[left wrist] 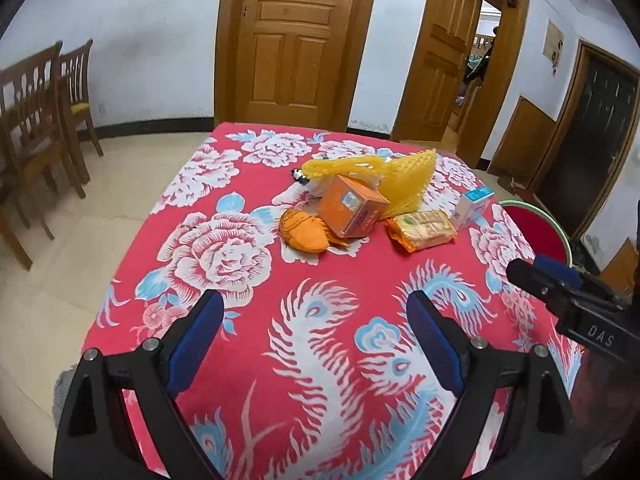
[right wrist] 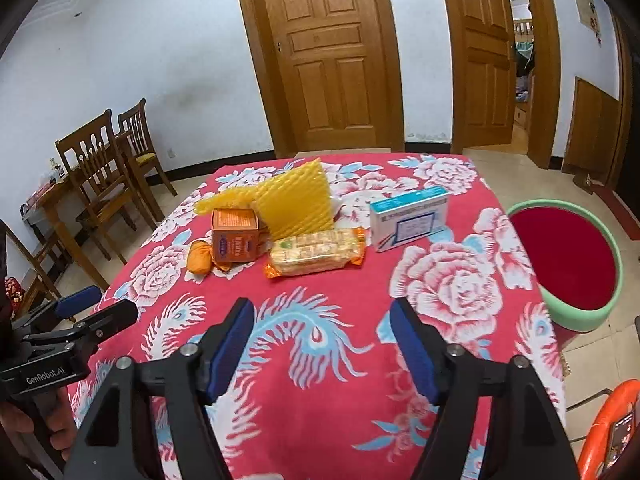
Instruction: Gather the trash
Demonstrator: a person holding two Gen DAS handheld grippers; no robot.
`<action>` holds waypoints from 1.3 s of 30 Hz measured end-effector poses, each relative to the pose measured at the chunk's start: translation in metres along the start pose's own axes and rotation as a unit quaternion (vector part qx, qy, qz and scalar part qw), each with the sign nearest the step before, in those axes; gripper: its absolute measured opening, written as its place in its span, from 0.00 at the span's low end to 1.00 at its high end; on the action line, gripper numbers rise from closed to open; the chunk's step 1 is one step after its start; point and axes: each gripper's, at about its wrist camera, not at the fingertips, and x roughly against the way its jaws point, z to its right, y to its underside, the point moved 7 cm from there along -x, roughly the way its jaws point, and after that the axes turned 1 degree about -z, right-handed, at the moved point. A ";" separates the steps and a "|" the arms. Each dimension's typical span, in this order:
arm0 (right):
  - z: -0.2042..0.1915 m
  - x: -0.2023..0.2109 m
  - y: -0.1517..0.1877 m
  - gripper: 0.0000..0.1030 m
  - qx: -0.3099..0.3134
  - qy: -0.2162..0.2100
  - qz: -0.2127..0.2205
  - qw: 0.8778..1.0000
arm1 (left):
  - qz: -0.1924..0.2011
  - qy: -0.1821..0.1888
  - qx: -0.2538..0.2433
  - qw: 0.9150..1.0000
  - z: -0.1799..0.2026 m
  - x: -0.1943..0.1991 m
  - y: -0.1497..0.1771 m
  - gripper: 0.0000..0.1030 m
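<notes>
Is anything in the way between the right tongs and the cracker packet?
Nothing visible. Only bare red flowered tablecloth lies between the open right tongs and the cracker packet. The orange box sits to the packet's left, the white box to its right.

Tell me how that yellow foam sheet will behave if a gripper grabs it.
The foam sheet looks thin and dimpled, so probably very light and floppy. It leans upright against the orange box, so a nudge would likely topple it.
</notes>
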 end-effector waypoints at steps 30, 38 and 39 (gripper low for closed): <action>0.000 -0.098 -0.095 0.86 -0.025 -0.023 -0.027 0.999 | -0.041 0.128 0.137 0.981 -0.018 -0.106 -0.115 0.87; 0.011 -0.123 -0.110 0.86 -0.098 -0.062 -0.054 0.992 | -0.078 0.170 0.186 0.965 -0.023 -0.132 -0.113 0.79; 0.008 -0.127 -0.111 0.86 -0.098 -0.062 -0.061 0.991 | -0.081 0.173 0.187 0.964 -0.023 -0.134 -0.113 0.70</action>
